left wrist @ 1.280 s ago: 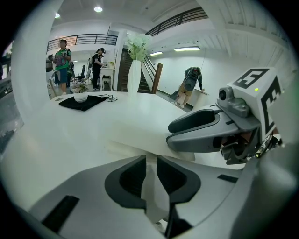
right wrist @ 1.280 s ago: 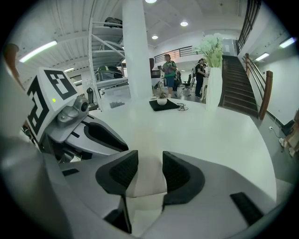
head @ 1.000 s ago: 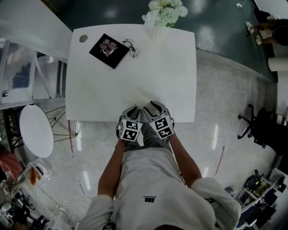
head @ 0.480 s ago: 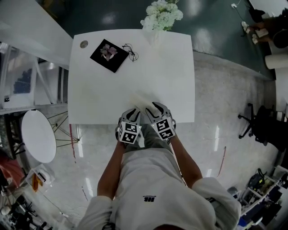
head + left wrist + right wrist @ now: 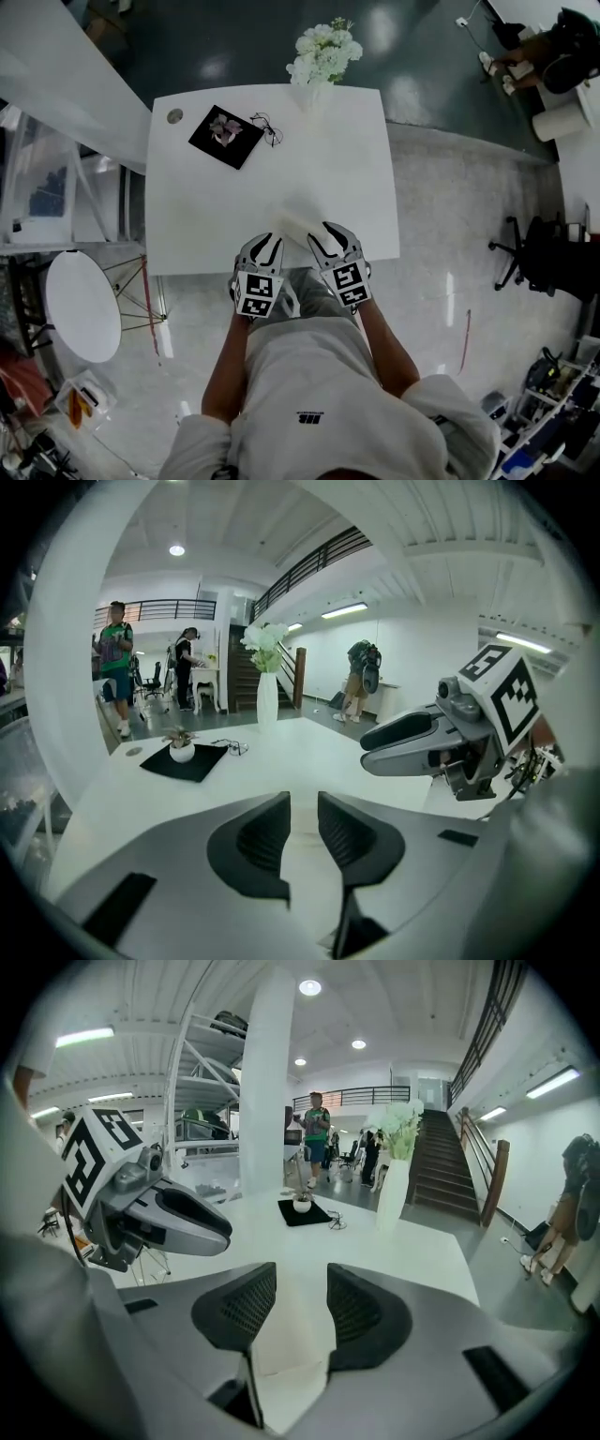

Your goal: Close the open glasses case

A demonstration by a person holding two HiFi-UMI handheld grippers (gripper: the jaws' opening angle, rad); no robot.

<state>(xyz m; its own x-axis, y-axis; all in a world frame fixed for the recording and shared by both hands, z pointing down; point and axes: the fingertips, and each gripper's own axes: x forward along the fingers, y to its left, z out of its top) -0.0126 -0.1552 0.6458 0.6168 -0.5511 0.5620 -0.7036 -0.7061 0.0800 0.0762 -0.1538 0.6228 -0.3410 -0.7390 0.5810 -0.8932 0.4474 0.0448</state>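
Note:
The glasses case (image 5: pixel 295 218) is white and hard to pick out on the white table (image 5: pixel 216 206); it lies near the front edge, just ahead of both grippers. In the right gripper view the glasses case (image 5: pixel 281 1330) shows as a pale shape through and below the jaw gap. My left gripper (image 5: pixel 263 243) hovers at the table's front edge, jaws a narrow gap apart, nothing held. My right gripper (image 5: pixel 322 231) sits beside it, slightly further over the table, jaws apart and empty. Each gripper view shows the other gripper alongside.
At the back left lie a black mat with a small potted plant (image 5: pixel 225 135), a pair of glasses (image 5: pixel 267 128) and a small round disc (image 5: pixel 174 115). A vase of white flowers (image 5: pixel 322 54) stands at the far edge. A round side table (image 5: pixel 82 305) is left.
My left gripper has drawn back toward the person, to the table's front edge. The right gripper has stayed close to the case. The head view has shifted slightly.

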